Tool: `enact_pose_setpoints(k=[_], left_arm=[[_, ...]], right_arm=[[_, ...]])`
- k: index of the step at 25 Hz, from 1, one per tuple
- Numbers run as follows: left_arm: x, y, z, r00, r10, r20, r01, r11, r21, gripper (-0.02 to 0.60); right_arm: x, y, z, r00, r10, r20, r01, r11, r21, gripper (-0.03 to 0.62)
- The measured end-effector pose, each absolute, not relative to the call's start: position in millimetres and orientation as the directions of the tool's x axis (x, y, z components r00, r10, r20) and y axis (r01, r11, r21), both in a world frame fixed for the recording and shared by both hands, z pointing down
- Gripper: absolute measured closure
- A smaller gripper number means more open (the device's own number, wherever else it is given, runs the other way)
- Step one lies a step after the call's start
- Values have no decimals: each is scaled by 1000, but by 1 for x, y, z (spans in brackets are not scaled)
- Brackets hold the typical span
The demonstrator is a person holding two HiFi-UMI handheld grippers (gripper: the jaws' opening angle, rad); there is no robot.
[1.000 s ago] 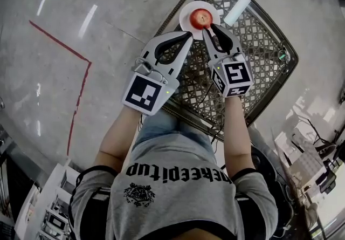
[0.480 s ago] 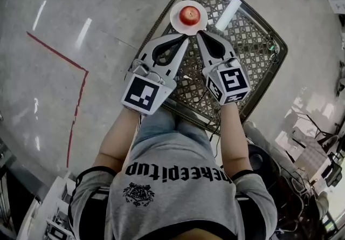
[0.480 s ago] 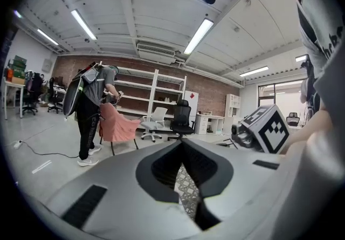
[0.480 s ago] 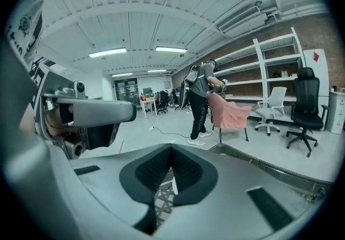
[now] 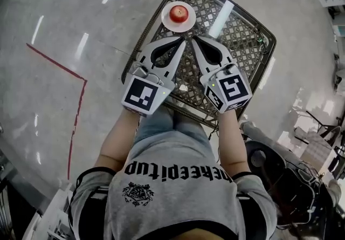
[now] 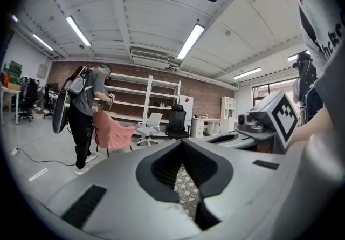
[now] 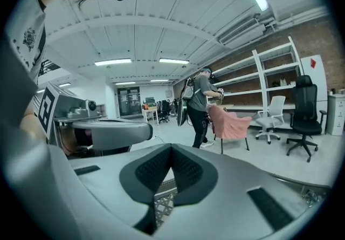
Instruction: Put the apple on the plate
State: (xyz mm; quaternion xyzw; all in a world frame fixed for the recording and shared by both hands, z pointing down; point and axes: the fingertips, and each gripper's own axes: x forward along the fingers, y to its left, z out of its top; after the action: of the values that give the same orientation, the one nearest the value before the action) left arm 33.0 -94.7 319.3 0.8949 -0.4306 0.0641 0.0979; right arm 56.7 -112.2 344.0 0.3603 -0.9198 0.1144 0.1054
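Lattice table (image 5: 245, 39), upper frame: apple (image 5: 178, 13) sits on plate (image 5: 167, 21) at the corner. Left gripper (image 5: 184, 41) and right gripper (image 5: 194, 39) closed, empty. Risk: bumping the table could roll the apple off.

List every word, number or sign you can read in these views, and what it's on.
"nekeepitup": black print across the grey T-shirt, head view; its start is lost in a fold.
Emblem under that print: too small to read.
Left marker cube and right marker cube: black-and-white patterns only, no words.
Red diamond sign on the white cabinet, left gripper view: no legible text.
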Motion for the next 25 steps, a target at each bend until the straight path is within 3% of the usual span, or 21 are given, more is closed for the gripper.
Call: enact_pose_setpoints(k=[5,9,25], left_arm=[[44,-77,302,629,-766,134,-777,-627,63,548],[45,-62,299,625,-762,170,-779,-621,81,548],[62,-28,271,610,-787,94,-791,-612,3,548]], right_arm=[[68,-89,319,-721,-653,231,-687,718,-113,591],[69,-73,304,-726,-654,212,-682,725,-99,592],[86,-24,260,-757,-642,123,-651,758,-49,592]])
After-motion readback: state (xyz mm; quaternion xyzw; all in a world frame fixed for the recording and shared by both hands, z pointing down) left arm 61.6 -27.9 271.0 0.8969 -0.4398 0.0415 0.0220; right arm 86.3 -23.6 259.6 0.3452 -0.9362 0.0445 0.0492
